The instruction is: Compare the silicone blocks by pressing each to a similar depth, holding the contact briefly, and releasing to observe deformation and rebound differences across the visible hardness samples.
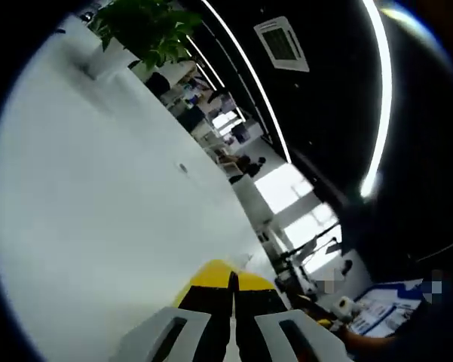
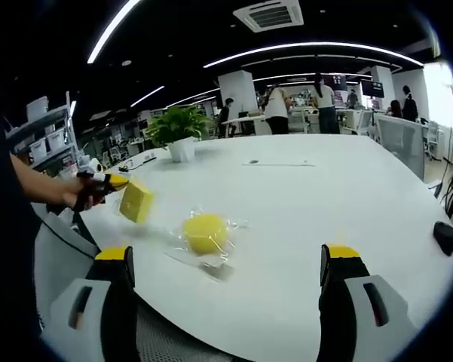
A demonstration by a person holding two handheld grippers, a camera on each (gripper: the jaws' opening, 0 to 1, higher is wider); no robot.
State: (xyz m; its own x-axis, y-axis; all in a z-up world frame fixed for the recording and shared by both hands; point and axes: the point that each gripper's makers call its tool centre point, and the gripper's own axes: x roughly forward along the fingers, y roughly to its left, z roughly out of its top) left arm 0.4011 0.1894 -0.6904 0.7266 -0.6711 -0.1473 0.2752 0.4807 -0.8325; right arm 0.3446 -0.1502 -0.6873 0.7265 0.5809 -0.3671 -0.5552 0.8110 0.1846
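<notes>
Open-plan office behind, ceiling light strips overhead, people standing well back from the work area. White table [image 2: 347,196] spans most of the right gripper view; potted plant [image 2: 179,130] at its far side, dark mouse-like object [image 2: 445,237] near the right edge.

Left gripper [image 2: 113,183], seen at the left of the right gripper view in a hand [image 2: 87,192], clenched on yellow block [image 2: 136,200], block lifted clear of the table and tilted. Left gripper view agrees: jaws drawn together, yellow showing just past the tips [image 1: 218,273], camera rolled and pointed up along the table toward the ceiling.

Right gripper [image 2: 226,260] released, jaws spread wide, nothing between them, hanging over the near table edge.

Round yellow sample [image 2: 205,232] resting on the table inside a clear plastic wrapper [image 2: 215,260], ahead of the right jaws and just beside the lifted block.

Risks, judged:
- Block squeezed in mid-air, no table backing; depth hard to match against the wrapped sample.
- Wrapper likely slick; sample could slide or roll under a press.
- Film may mask rebound.
- Tilted grip could let the block twist out on release.
</notes>
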